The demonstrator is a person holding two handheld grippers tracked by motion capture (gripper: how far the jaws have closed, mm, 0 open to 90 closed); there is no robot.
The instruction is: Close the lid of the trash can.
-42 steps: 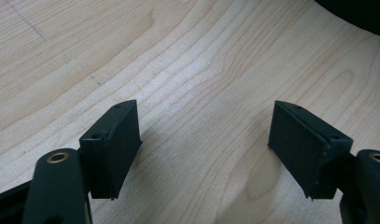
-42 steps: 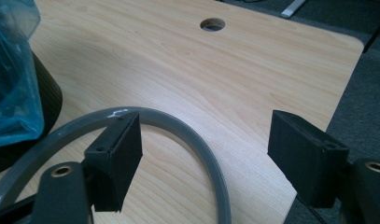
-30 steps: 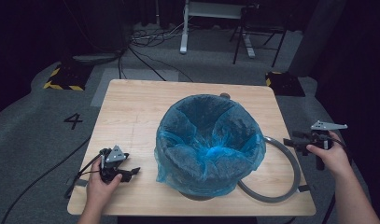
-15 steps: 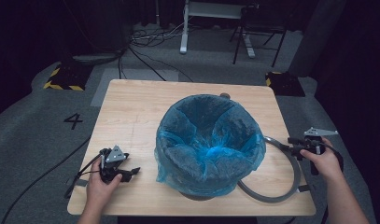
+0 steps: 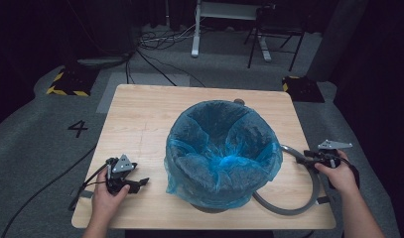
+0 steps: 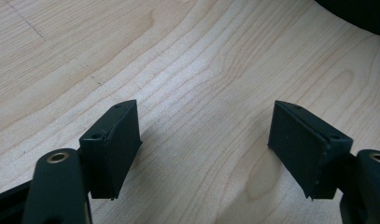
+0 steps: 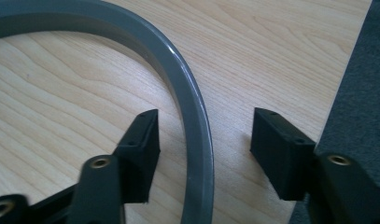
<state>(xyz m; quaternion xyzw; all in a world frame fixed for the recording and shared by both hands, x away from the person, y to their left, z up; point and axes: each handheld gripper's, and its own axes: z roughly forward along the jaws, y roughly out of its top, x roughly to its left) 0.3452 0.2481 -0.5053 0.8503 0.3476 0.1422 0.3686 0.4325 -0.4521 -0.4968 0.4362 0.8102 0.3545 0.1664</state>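
The left gripper [image 5: 140, 182] lies low on the wooden table [image 5: 140, 119], held from behind by the left hand [image 5: 106, 196]. Its jaws are spread wide with only bare wood between them, and it points toward the bin lined with a blue bag [image 5: 223, 151], which stands just beyond its tips. It looks parked, waiting.

The work in hand seems to be picking up the grey ring [image 7: 197, 135], which lies flat on the table, curving round the near right side of the bin. The right gripper [image 7: 204, 154] is at the grasping step: in the right gripper view its jaws stand apart with the ring's band running between them, one pad on the inner side and one on the outer, neither clearly touching yet. The next move probably calls for closing squarely on the band, then lifting.

The right hand [image 5: 341, 176] reaches in from the table's right edge, forearm angled inward, gripper held level and pointing toward the bin.
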